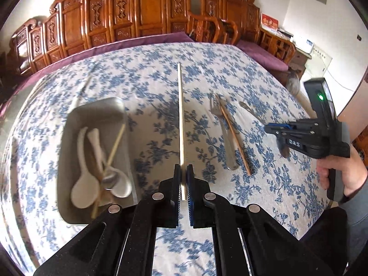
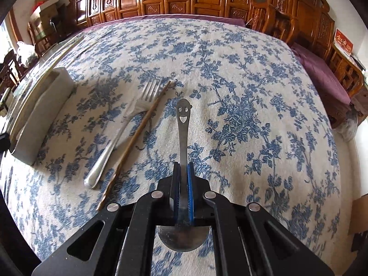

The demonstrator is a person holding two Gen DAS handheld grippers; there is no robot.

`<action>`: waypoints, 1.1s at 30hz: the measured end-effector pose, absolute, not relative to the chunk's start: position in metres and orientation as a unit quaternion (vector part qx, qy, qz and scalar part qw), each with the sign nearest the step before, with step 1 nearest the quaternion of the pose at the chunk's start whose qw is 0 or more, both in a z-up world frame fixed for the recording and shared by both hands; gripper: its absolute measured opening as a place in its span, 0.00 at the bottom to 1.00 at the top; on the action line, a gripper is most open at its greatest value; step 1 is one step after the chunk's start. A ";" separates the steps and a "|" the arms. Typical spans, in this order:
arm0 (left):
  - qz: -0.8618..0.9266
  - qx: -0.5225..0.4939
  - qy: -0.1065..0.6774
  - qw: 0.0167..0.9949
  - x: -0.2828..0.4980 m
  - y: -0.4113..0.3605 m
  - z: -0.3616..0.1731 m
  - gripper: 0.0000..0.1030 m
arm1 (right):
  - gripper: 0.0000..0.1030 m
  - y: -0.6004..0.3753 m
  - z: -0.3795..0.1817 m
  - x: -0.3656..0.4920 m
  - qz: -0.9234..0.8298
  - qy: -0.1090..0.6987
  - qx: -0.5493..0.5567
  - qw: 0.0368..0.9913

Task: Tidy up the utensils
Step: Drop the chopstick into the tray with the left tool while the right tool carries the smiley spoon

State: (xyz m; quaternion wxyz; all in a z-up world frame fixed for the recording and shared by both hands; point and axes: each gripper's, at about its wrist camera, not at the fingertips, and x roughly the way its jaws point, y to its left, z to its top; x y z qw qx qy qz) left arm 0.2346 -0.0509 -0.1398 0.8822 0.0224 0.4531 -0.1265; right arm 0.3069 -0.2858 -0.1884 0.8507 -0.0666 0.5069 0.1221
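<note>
pale chopstick (image 1: 181, 124) clamped in left gripper (image 1: 183, 172), smiley spoon (image 2: 183, 124) clamped in right gripper (image 2: 183, 170)

Both your grippers are clamped tight, each with something pinched between its pads.

Your left gripper (image 1: 183, 172) points toward the table's far edge, fingers drawn nearly together. Your right gripper (image 2: 183, 170) is likewise closed and, in the left wrist view, hangs above the table's right edge, your right hand (image 1: 340, 174) wrapped around its grip.
</note>
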 end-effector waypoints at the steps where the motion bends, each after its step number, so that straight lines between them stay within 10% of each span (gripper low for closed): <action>1: -0.125 0.021 0.452 0.883 0.234 -0.047 -0.138 0.04 | 0.07 -0.284 -0.185 0.305 0.122 0.505 -0.068 0.852; 33: -0.065 -0.014 0.501 0.863 0.246 0.069 -0.172 0.04 | 0.07 -0.130 -0.091 0.259 0.206 0.433 -0.151 0.865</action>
